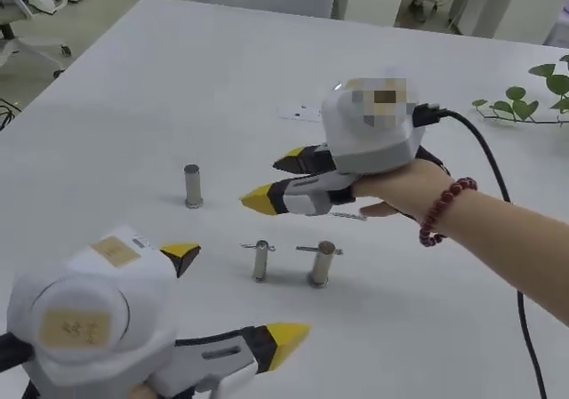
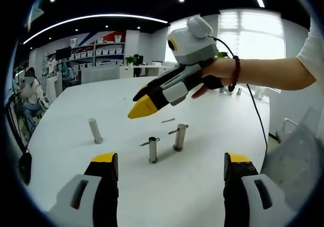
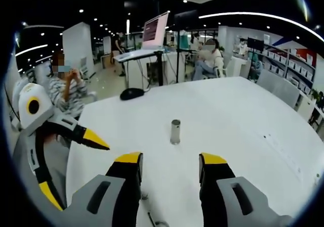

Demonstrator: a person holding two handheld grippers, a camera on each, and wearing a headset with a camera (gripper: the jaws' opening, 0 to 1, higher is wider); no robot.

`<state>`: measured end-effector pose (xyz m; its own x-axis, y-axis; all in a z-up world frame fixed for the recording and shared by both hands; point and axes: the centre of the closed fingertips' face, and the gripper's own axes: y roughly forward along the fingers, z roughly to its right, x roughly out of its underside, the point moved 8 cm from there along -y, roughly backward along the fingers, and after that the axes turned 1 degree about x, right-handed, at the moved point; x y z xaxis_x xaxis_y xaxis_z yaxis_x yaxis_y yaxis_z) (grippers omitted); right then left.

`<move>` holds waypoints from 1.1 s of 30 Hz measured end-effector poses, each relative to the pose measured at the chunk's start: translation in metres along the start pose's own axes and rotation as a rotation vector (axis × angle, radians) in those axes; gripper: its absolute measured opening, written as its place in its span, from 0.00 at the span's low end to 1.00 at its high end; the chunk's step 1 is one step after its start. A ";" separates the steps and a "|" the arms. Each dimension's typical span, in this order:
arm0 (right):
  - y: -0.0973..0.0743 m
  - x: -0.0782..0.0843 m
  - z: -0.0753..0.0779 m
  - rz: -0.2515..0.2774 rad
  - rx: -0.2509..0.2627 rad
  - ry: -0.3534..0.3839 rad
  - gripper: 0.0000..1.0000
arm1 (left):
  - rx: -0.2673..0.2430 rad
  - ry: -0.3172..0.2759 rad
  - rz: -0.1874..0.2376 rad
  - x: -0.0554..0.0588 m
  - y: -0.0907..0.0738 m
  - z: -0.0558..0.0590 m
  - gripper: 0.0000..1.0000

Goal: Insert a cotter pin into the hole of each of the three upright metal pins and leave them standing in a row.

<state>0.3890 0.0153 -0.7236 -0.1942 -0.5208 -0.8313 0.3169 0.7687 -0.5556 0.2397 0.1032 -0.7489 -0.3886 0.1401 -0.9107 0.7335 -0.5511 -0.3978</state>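
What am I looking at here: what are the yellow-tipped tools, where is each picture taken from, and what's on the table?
No robot: a person holds a two-jaw gripper in each hand. The head view comes from a headset camera looking down; each gripper view comes from a camera riding on that gripper, looking along its jaws. The left gripper and right gripper are open and empty. On the white table stand three metal pins: the near-left pin and near-right pin each carry a cotter pin; the far pin is bare. A loose cotter pin seems to lie under the right gripper.
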 end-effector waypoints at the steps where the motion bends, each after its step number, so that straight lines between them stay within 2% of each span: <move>1: 0.003 0.000 0.001 0.001 -0.001 0.000 0.46 | -0.005 0.000 0.007 0.000 -0.001 -0.002 0.86; 4: 0.013 -0.002 0.001 0.018 -0.007 -0.014 0.46 | -0.013 -0.011 0.018 -0.002 -0.002 -0.007 0.89; 6: 0.018 -0.003 0.001 0.027 -0.010 -0.017 0.46 | -0.021 0.003 0.023 -0.003 -0.002 -0.009 0.90; 9: 0.029 -0.004 0.002 0.023 -0.016 -0.014 0.46 | -0.032 0.017 0.030 -0.004 -0.001 -0.013 0.93; 11: 0.033 -0.005 0.004 0.027 -0.013 -0.016 0.46 | -0.036 0.006 0.033 -0.004 -0.001 -0.015 0.93; 15: 0.044 -0.008 0.008 0.070 -0.021 0.007 0.46 | -0.046 -0.008 0.028 0.000 0.000 -0.018 0.95; 19: 0.054 -0.008 0.009 0.092 -0.030 0.023 0.44 | -0.050 -0.007 0.016 0.004 0.000 -0.019 0.98; 23: 0.063 -0.010 0.008 0.118 -0.039 0.008 0.43 | -0.049 -0.013 0.020 0.004 0.001 -0.019 0.99; 27: 0.075 -0.012 0.009 0.141 -0.047 -0.003 0.42 | -0.048 0.011 0.023 0.002 0.002 -0.018 0.99; 33: 0.089 -0.011 0.014 0.157 -0.050 0.038 0.41 | -0.042 0.021 0.023 0.002 0.004 -0.015 0.99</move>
<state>0.4327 0.0842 -0.7634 -0.1818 -0.3794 -0.9072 0.2999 0.8572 -0.4186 0.2499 0.1134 -0.7535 -0.3597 0.1452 -0.9217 0.7650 -0.5197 -0.3804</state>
